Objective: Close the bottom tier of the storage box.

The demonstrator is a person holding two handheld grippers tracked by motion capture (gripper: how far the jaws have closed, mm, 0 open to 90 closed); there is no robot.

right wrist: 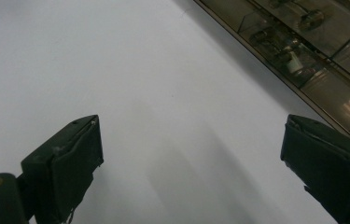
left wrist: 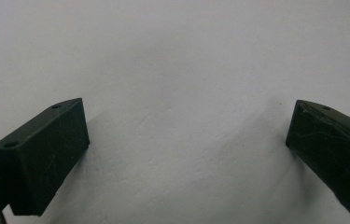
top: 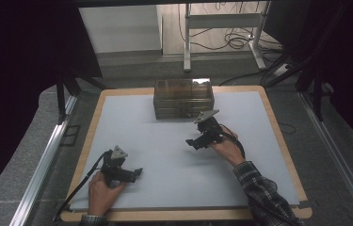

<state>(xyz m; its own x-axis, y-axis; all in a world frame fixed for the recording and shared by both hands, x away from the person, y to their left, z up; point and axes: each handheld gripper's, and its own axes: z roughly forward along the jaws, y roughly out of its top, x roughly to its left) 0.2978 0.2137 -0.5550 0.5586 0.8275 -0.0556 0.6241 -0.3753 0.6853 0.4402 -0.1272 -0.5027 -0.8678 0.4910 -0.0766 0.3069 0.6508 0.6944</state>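
A smoky clear plastic drawer box (top: 183, 98) stands at the back middle of the pale mat (top: 164, 150); in the right gripper view its front (right wrist: 303, 51) runs along the upper right, with small metal parts inside. My right gripper (top: 191, 142) hovers just in front of the box, a little to its right, jaws wide apart and empty (right wrist: 189, 158). My left gripper (top: 139, 171) rests low near the front left of the mat, jaws also wide apart over bare mat (left wrist: 186, 140).
The mat lies on a wooden board (top: 277, 136) with a narrow rim showing all round. Metal rails (top: 47, 155) run along both sides of the table. A table frame and cables (top: 230, 33) stand on the floor beyond.
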